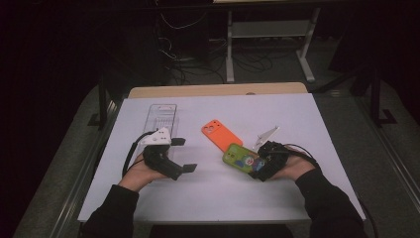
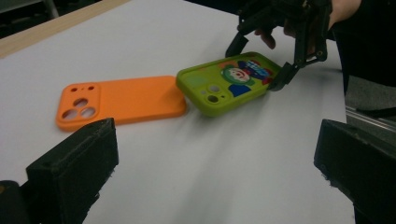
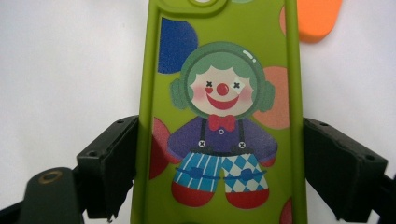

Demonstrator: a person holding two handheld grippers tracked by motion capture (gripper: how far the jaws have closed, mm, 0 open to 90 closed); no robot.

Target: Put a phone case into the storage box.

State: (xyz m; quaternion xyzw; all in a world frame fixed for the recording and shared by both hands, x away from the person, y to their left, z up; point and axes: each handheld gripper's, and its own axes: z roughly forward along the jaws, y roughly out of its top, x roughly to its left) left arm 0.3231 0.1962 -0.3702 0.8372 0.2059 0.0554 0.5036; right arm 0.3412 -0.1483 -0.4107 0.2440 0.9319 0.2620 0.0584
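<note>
- Right claw clamped across the green case, tilted up right of the orange case – far end low, touching or nearly so.
- Could slip – grip only on smooth side edges.
- Could nudge the orange case.
- Left claw wide open, empty, over the bench.

In the right gripper view the green case runs past the top and bottom edges, its camera cut-out cropped; the orange case shows as a corner only; in the high view the clown print is too small to read, and the right claw merges into dark.
</note>
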